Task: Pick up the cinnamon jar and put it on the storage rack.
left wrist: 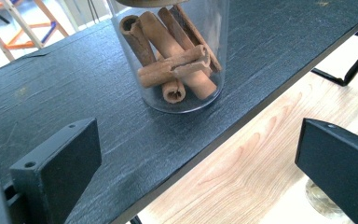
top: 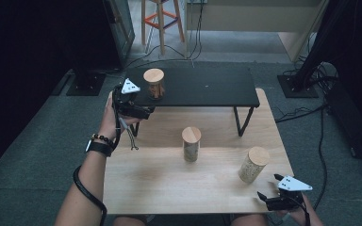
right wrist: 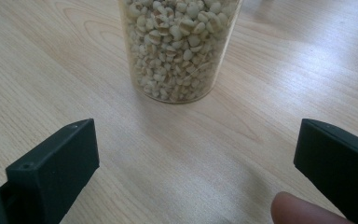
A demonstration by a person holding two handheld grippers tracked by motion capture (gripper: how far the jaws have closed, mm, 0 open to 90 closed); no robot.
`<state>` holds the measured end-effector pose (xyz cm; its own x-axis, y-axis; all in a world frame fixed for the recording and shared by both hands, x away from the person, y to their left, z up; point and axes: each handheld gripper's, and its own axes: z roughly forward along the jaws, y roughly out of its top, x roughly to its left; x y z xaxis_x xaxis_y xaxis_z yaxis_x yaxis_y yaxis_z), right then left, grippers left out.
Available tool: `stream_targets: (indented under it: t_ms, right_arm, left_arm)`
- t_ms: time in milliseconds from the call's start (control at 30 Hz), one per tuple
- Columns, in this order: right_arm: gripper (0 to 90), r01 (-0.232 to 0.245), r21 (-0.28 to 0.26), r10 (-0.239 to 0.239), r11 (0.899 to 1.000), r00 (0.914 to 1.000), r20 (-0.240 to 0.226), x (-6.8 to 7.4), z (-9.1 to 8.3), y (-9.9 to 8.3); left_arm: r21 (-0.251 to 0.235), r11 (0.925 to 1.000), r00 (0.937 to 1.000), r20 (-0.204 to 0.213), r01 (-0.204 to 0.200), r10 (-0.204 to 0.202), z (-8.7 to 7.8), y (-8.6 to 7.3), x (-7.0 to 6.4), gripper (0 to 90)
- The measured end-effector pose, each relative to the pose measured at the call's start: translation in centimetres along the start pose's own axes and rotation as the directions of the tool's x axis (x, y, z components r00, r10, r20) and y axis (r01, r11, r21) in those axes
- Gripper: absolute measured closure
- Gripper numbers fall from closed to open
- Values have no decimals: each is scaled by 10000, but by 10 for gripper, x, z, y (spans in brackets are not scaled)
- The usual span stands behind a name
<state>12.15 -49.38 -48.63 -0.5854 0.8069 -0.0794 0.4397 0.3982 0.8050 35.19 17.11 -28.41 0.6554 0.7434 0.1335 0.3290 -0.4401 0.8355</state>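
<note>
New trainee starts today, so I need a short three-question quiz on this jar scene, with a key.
1. True or false: the cinnamon jar stands on the black shelf.
2. How many lidded jars stand on the wooden table itself? A) one B) two C) three
3. Fill in: the right gripper faces the grain jar with its jaws ____.

Key: 1 true. 2 B, the middle jar and the grain jar. 3 open, and apart from the jar. The left gripper is likewise open, short of the cinnamon jar.
</note>
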Motion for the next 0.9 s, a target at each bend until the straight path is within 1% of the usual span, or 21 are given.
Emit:
stream_targets:
  t_ms: [167,333,433,700,900]
  right_arm:
    - [0,3,4,-3,10000,10000,-3,0,0,0]
    - [0,30,-1,-30,10000,10000,3,0,0,0]
    - [0,16,8,-16,10000,10000,17,1,0,0]
    - [0,22,6,-22,10000,10000,53,1,0,0]
    - [0,16,14,-16,10000,10000,61,2,0,0]
  left_arm:
    - [-60,10000,10000,-76,41,-42,-4,-6,-3,2]
    - [-23,10000,10000,5,90,-90,-6,-10,-3,2]
    - [-94,9999,9999,91,130,-129,-6,-15,-4,2]
    - [-180,9998,9999,124,40,-38,-8,-25,-11,3]
    - [-297,9995,9999,131,68,-64,-10,-34,-17,3]
